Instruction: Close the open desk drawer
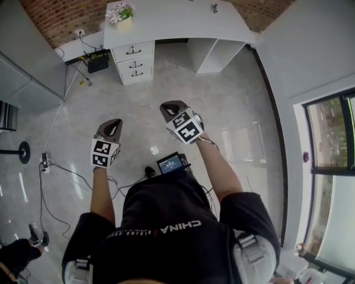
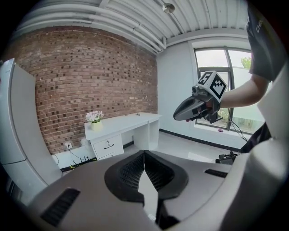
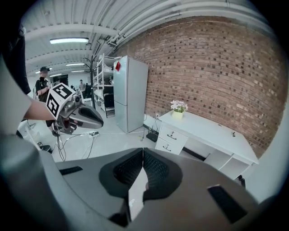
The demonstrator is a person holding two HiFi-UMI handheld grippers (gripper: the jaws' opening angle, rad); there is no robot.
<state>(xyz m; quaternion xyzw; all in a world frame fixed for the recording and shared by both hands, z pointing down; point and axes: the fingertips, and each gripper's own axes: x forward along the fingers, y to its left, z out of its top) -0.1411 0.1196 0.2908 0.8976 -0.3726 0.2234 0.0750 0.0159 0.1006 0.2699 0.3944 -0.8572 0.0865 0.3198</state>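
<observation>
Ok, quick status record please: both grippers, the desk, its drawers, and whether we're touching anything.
left gripper: jaws shut, empty, held in the air
right gripper: jaws shut, empty, held in the air
desk: white, against the brick wall, across open floor from the person
drawer unit: under the desk's left end in the head view; which drawer is open can't be told from here
flower pot: on the desktop above the drawers
contact: none
</observation>
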